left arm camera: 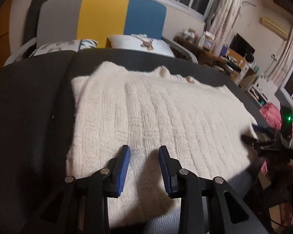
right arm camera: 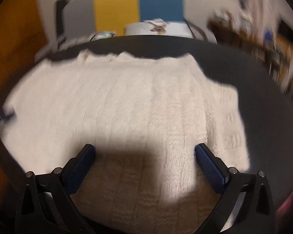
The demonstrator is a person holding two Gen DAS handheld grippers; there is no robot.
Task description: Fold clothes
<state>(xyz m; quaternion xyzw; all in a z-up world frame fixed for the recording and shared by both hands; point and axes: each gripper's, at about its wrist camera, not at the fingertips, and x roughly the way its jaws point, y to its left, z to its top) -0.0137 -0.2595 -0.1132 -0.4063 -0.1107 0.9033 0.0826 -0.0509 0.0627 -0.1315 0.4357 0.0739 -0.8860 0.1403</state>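
Observation:
A cream ribbed knit sweater (left arm camera: 156, 113) lies spread flat on a dark grey surface (left arm camera: 29, 101). My left gripper (left arm camera: 144, 147) hovers over the sweater's near edge. Its blue pads (left arm camera: 125, 163) stand apart with only the knit below them, so it is open. My right gripper (right arm camera: 145, 146) is open wide above the sweater (right arm camera: 117, 101), casting a shadow on it, with nothing between its fingers. In the left wrist view the right gripper (left arm camera: 250, 131) reaches in at the sweater's right edge. The right wrist view is blurred.
Behind the surface stands a headboard (left arm camera: 107, 17) in grey, yellow and blue with pillows (left arm camera: 140, 42) in front. A cluttered desk (left arm camera: 224, 54) and curtained windows are at the right. Pink fabric (left arm camera: 271, 115) lies beyond the right edge.

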